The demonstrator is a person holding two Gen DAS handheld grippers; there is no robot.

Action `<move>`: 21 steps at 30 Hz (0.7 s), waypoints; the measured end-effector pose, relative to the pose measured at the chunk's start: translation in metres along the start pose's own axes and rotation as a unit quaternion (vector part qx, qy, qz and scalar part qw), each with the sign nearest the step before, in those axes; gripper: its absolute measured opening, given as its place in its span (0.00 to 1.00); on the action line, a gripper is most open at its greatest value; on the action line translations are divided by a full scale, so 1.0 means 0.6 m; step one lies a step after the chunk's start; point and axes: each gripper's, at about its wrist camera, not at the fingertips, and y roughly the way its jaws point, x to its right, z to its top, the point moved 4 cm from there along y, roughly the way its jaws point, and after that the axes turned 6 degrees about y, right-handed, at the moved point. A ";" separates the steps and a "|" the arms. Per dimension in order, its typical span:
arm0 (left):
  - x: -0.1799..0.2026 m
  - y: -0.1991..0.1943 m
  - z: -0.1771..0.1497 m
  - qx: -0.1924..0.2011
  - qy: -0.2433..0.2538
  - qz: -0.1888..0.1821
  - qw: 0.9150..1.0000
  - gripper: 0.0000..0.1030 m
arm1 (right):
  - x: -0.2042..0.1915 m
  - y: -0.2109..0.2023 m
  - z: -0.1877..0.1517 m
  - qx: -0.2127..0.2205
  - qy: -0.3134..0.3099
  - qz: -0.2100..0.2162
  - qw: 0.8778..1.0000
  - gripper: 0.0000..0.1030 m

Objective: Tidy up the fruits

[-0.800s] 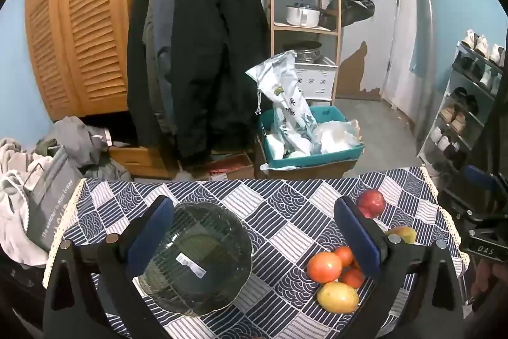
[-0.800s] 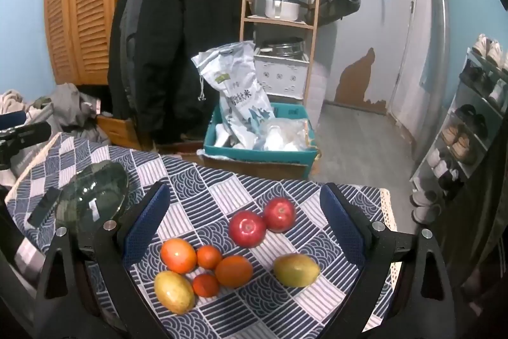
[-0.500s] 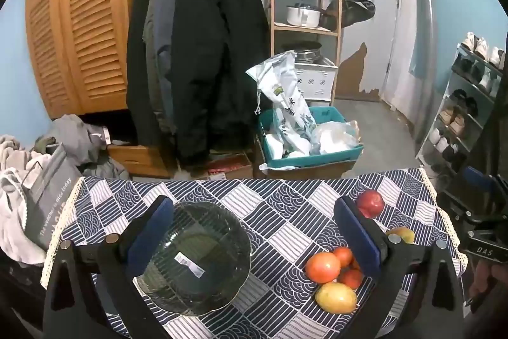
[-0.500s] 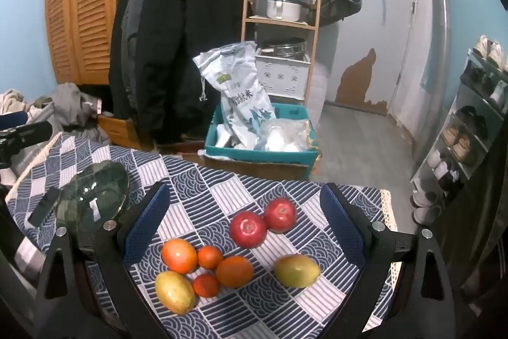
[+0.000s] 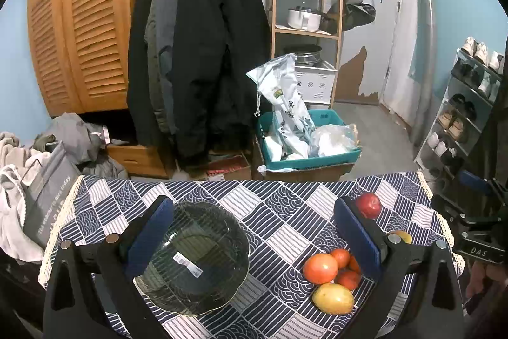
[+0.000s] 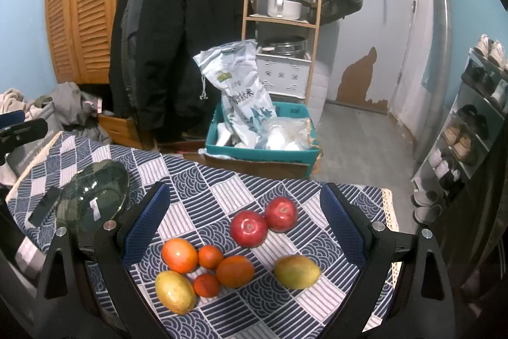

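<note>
From the left wrist, the left gripper is wide open and holds nothing. Its blue pads look bumpy, like a net. Under it sits the glass bowl, round and see-through, with thin lines all over and a white sticker inside. The bowl is empty. It rests on the tablecloth, soft cloth with dark blue and white squares. The fruits lie to the right, apart from the bowl: a big orange, a smooth yellow mango nearer, and a red apple farther away.

From the right wrist, the right gripper is also wide open and empty. It hangs over the fruits. Two shiny red apples touch each other. Near them sit the big orange, three smaller orange fruits, one of them darker, and two egg-shaped mangoes, one near left and one to the right. The bowl is far to the left.

I think no fruit is moved yet. A good way is to pick one fruit at the edge, like the right mango, which sits alone. Close the pads on its middle softly, because round smooth fruit can roll or slip. The left gripper could hold the bowl so it does not slide.
</note>
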 end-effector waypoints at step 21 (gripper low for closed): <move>0.002 -0.007 0.007 0.001 -0.005 -0.009 1.000 0.99 | -0.006 -0.003 0.007 0.006 0.001 0.008 1.000 0.91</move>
